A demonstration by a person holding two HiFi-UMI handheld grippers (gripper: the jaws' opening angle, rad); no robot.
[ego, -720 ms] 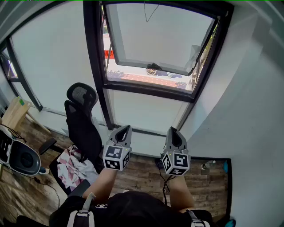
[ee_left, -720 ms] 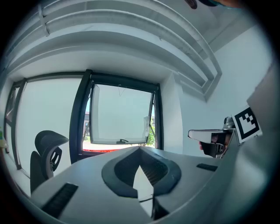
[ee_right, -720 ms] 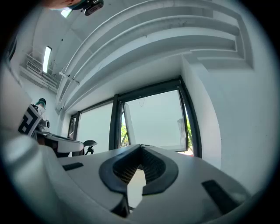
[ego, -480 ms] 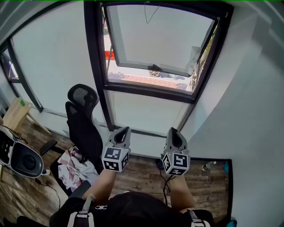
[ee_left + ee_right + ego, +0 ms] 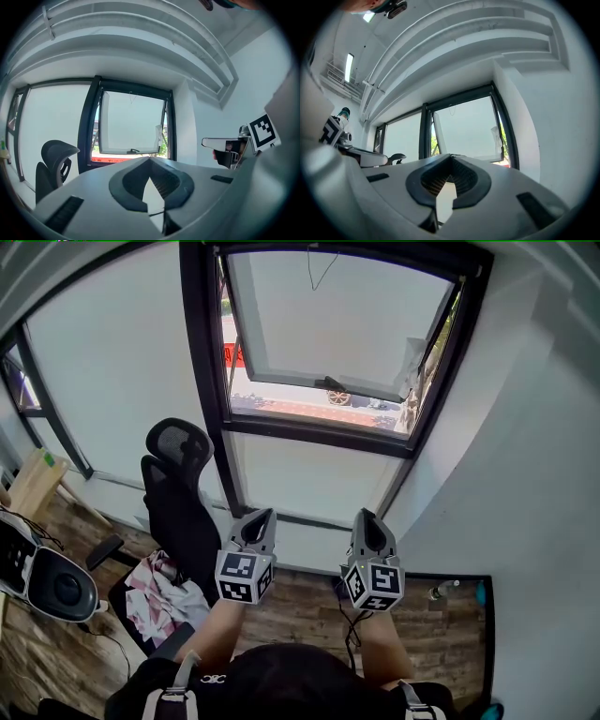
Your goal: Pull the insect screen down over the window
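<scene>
Very little has changed over the last moment. The left tongs (image 5: 263, 517) and right tongs (image 5: 367, 517) hold the same low place side by side in front of the person, above the floor (image 5: 427, 634) and well short of the window (image 5: 323, 329). Only the head view has drifted a touch, so the office chair (image 5: 178, 488) sits slightly further right in it. Outside, a vehicle (image 5: 337, 396) has rolled along below the tilted-out sash (image 5: 319, 381).

Both tongs are pressed together with nothing between them; each gripper view shows the tips meeting on empty air, pointed up at the glass.

The insect screen is not down over the opening. No mesh can be made out, so it is probably still rolled up at the top edge of the window frame, where a thin cord (image 5: 312, 270) hangs at the middle.

For the task this means nothing has begun: the reach up to that cord is still to come, and one of the tongs will need to open before it can take hold.
</scene>
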